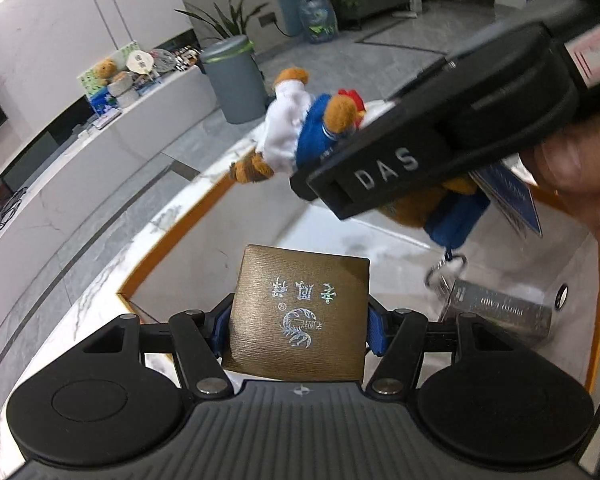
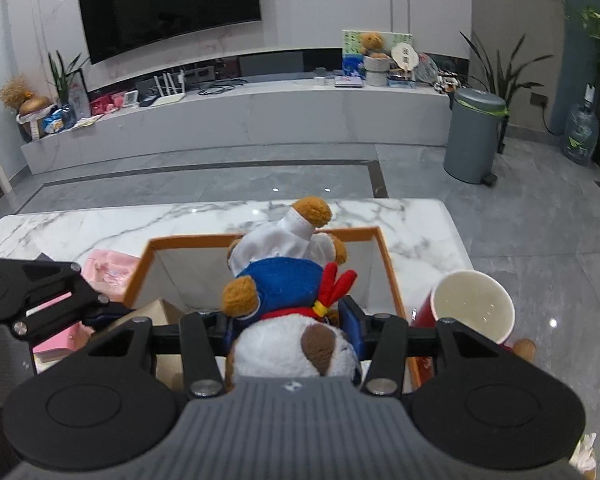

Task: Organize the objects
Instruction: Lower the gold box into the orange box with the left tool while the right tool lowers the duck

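Note:
My left gripper (image 1: 298, 320) is shut on a flat brass-coloured box (image 1: 300, 300) with shiny characters on its lid, its blue pads pressing both sides. It hangs over a white storage box with an orange rim (image 1: 168, 256). My right gripper (image 2: 292, 328) is shut on a plush toy (image 2: 288, 276) in blue and white clothes with a red scarf. It holds the toy over the same storage box (image 2: 388, 264). In the left wrist view the plush toy (image 1: 296, 128) hangs at the upper right, a keyring (image 1: 444, 272) dangling below it. A silver box (image 1: 496, 316) lies inside the storage box.
The storage box stands on a white marble table (image 2: 100, 220). A red paper cup (image 2: 472, 304) stands just to its right, and a pink packet (image 2: 108, 268) lies to its left. A hand (image 1: 580, 160) holds the right gripper. A grey bin (image 2: 474, 136) stands on the floor beyond.

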`<act>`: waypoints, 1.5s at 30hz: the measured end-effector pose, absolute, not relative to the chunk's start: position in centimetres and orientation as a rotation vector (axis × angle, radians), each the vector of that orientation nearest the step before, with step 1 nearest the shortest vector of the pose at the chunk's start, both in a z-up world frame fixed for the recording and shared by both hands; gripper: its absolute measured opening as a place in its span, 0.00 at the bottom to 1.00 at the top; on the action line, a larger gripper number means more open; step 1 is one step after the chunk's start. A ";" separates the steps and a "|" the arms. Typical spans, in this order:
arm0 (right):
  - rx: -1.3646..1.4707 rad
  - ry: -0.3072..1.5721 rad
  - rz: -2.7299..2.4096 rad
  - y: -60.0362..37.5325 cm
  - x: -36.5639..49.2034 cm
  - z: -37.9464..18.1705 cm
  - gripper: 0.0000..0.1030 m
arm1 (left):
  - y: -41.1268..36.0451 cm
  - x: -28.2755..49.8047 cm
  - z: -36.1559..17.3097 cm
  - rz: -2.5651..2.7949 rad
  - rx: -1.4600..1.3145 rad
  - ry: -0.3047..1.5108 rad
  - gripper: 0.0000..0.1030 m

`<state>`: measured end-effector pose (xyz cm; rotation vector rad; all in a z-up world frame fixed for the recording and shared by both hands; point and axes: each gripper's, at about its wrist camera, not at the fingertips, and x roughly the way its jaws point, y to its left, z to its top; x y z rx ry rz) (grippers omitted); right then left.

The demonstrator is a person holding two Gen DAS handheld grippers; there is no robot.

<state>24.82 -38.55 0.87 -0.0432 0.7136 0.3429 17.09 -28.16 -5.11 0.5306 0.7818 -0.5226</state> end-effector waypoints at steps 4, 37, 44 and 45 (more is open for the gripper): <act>-0.064 0.730 0.310 -38.2 25.5 0.0 0.49 | -28.8 17.2 -5.7 -0.521 0.552 0.802 0.69; -0.227 0.952 0.302 -35.6 27.1 -6.3 0.50 | -29.9 18.7 -8.3 -0.532 0.667 0.956 0.69; -0.223 0.969 0.301 -35.8 27.2 -6.5 0.50 | -29.9 18.6 -8.6 -0.519 0.678 0.985 0.69; -0.224 0.972 0.301 -35.8 27.2 -6.6 0.50 | -29.9 18.5 -8.6 -0.517 0.679 0.988 0.69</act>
